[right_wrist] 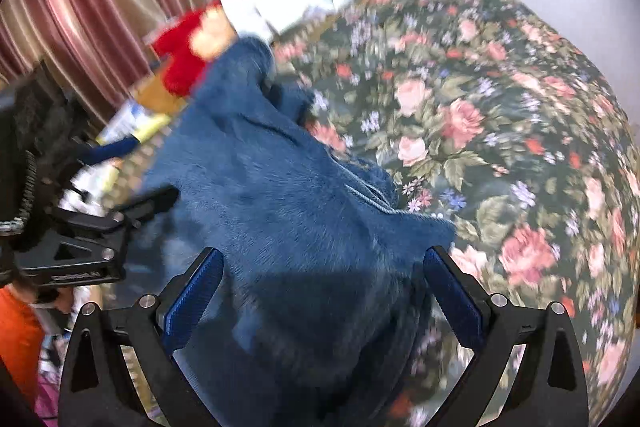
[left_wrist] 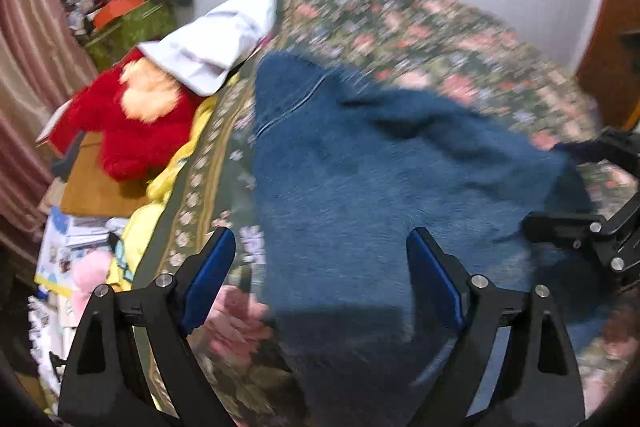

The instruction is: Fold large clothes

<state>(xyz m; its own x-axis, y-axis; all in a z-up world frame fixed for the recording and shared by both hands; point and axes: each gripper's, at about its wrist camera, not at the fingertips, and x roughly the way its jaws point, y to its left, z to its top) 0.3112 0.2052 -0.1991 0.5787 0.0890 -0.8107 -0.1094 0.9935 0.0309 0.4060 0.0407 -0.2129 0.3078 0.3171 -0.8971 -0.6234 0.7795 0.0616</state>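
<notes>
A large blue fleece garment [left_wrist: 360,179] with a zipper lies spread on the floral bedspread [left_wrist: 420,27]. It also fills the middle of the right wrist view [right_wrist: 288,195]. My left gripper [left_wrist: 320,267] is open, its blue pads wide apart above the garment's near part. My right gripper [right_wrist: 324,287] is open above the garment's near edge. The right gripper also shows at the right edge of the left wrist view [left_wrist: 576,187], and the left gripper at the left edge of the right wrist view [right_wrist: 132,175]. Both views are motion-blurred.
The floral bedspread [right_wrist: 500,107] covers the bed to the right. A white cloth [left_wrist: 216,43] lies at the far left corner. A red plush toy [left_wrist: 132,123], a cluttered green box [left_wrist: 132,23] and striped curtains [left_wrist: 24,59] stand left of the bed.
</notes>
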